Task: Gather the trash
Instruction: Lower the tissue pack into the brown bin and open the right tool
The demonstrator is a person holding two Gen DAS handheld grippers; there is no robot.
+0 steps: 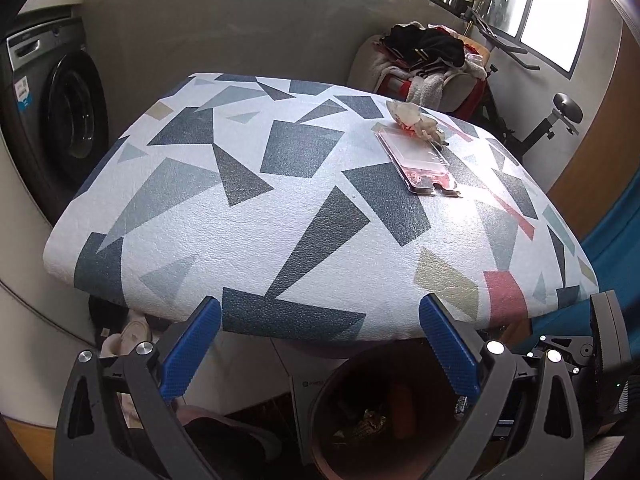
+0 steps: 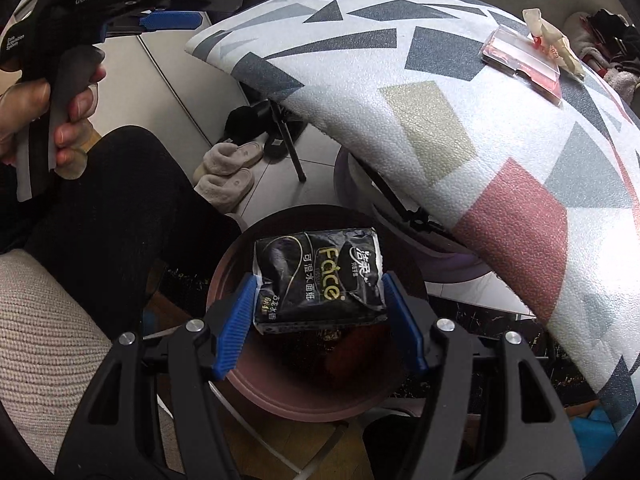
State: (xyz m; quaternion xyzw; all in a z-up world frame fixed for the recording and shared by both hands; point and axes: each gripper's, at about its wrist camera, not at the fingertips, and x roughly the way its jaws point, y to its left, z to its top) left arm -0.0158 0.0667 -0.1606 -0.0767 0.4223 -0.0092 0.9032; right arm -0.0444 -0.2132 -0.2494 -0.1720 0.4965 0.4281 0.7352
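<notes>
While right gripper (image 2: 320, 300) clamps tissue pack (image 2: 318, 280) over bin (image 2: 304, 404), left gripper (image 1: 320, 344) gaping empty; wrapper (image 1: 416, 120) and clear pack (image 1: 416, 160) left on table (image 1: 240, 200).

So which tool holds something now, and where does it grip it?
The right tool holds the tissue pack by its two short ends, above the bin. The left tool holds nothing.

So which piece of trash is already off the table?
The black tissue pack, clamped in the right gripper above the bin. The clear plastic package and crumpled wrapper lie on the table.
</notes>
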